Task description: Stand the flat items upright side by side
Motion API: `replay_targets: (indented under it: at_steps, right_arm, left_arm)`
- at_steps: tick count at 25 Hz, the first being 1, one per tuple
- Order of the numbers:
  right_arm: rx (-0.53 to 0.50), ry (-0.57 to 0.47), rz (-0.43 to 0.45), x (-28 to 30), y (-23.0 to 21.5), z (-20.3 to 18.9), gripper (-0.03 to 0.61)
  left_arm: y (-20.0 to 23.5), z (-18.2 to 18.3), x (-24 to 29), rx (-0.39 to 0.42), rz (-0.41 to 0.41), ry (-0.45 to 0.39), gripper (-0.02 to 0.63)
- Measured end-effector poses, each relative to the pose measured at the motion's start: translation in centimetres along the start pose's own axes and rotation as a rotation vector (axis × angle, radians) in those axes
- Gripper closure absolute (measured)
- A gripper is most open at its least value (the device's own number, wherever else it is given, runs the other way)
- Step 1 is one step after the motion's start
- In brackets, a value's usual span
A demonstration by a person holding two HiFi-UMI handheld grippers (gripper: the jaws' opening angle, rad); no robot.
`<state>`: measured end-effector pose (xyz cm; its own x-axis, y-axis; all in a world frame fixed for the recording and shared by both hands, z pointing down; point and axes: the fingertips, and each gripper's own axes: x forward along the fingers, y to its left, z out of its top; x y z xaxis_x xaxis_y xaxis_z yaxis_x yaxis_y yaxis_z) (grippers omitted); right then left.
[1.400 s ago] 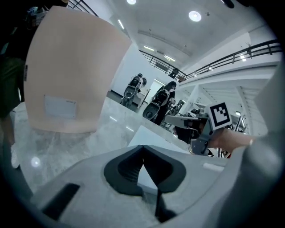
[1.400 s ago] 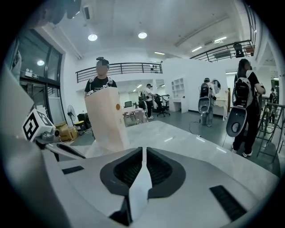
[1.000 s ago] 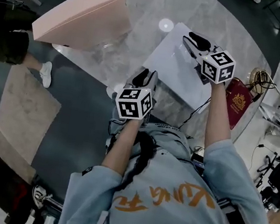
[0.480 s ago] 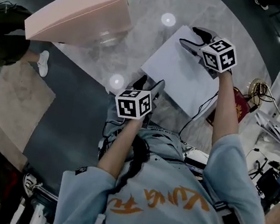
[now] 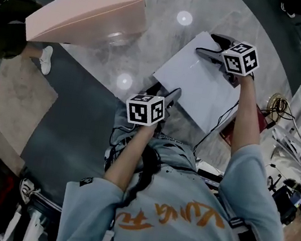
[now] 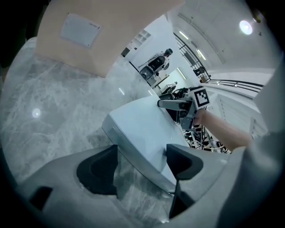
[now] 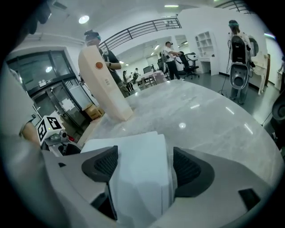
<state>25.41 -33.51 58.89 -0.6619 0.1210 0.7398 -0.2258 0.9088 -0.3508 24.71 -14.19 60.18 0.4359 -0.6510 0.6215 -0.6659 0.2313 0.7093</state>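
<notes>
A flat white box (image 5: 198,91) lies on the round marble table (image 5: 156,15). A tall peach box (image 5: 88,12) stands upright at the table's far left, also visible in the right gripper view as the peach box (image 7: 104,84). My left gripper (image 5: 171,96) is at the white box's near edge. Its jaws have just been opening, and that edge of the white box (image 6: 142,129) lies between them untouched. My right gripper (image 5: 210,46) is at the far corner. Its jaws have also just been opening, and they straddle the white box (image 7: 138,178).
A dark red booklet (image 5: 230,137) and coiled cables (image 5: 279,104) lie past the table's right edge. The near table edge runs just under my left gripper. A tan rug (image 5: 16,106) and someone's shoe (image 5: 45,59) are on the floor at left. People stand far behind.
Both grippers have come down onto the white box, the right one at its far corner. The jaws of both have spread wider.
</notes>
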Motion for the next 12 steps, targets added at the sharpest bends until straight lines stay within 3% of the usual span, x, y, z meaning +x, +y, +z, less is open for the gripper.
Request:
replay_targets:
  at_steps: [3,12]
  right_arm:
    - [0.036,-0.002,0.021,0.12,-0.08,-0.28,0.200]
    - [0.017,-0.026,0.013,-0.37,0.42,-0.16,0.221]
  left_arm:
    - [-0.02,-0.03,0.32,-0.017,-0.014,0.011,0.260]
    - [-0.03,0.03,0.40,0.002,-0.010,0.025,0.264]
